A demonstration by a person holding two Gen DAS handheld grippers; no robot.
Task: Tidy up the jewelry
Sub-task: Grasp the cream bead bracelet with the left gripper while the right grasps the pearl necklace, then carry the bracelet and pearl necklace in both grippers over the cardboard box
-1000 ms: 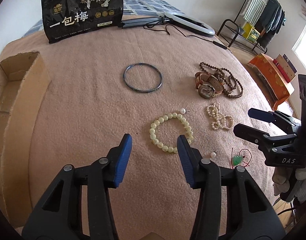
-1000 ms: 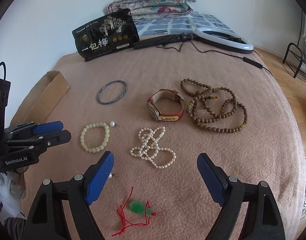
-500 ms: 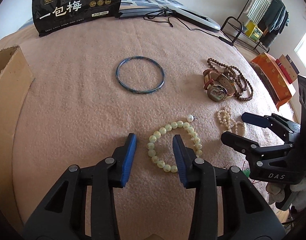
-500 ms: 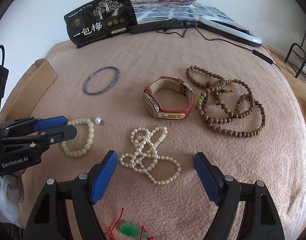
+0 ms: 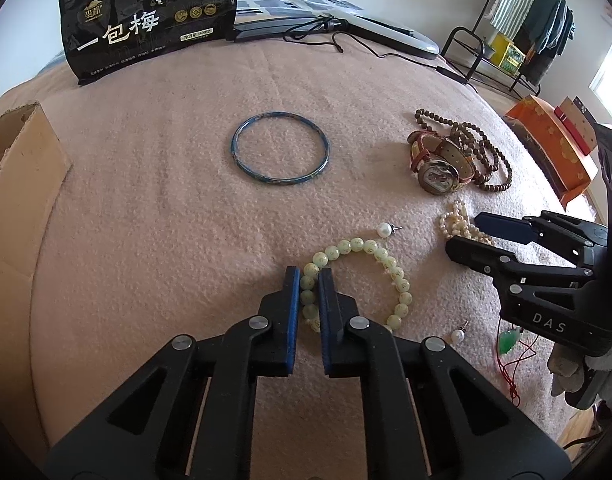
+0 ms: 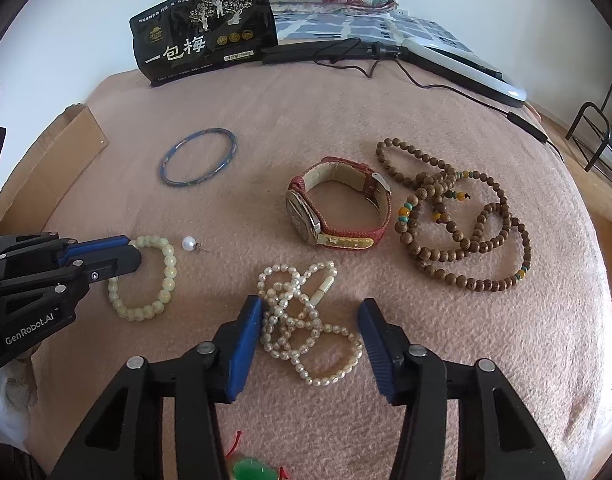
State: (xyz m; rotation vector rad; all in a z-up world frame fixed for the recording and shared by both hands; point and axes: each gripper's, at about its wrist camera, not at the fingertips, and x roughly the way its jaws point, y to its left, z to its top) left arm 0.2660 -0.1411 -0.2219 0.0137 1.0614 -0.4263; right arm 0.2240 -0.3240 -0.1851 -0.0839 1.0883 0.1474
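Left claw (image 5: 306,294) was clamped on the pale bead bracelet (image 5: 386,264), right claw (image 6: 311,342) gaped over the pearl strand (image 6: 302,320); a slow, level lift was advisable.

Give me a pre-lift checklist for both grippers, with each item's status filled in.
1. Left gripper shut on the pale green bead bracelet: ok.
2. Bracelet clear of the loose pearl earring: ok, they lie apart.
3. Bracelet held firmly enough to lift: cannot tell.
4. Right gripper open around the pearl strand: ok.
5. Whole pearl strand between the fingers: not ok, one loop lies beyond the tips.
6. Cardboard box open to receive items: cannot tell, only its edge shows.
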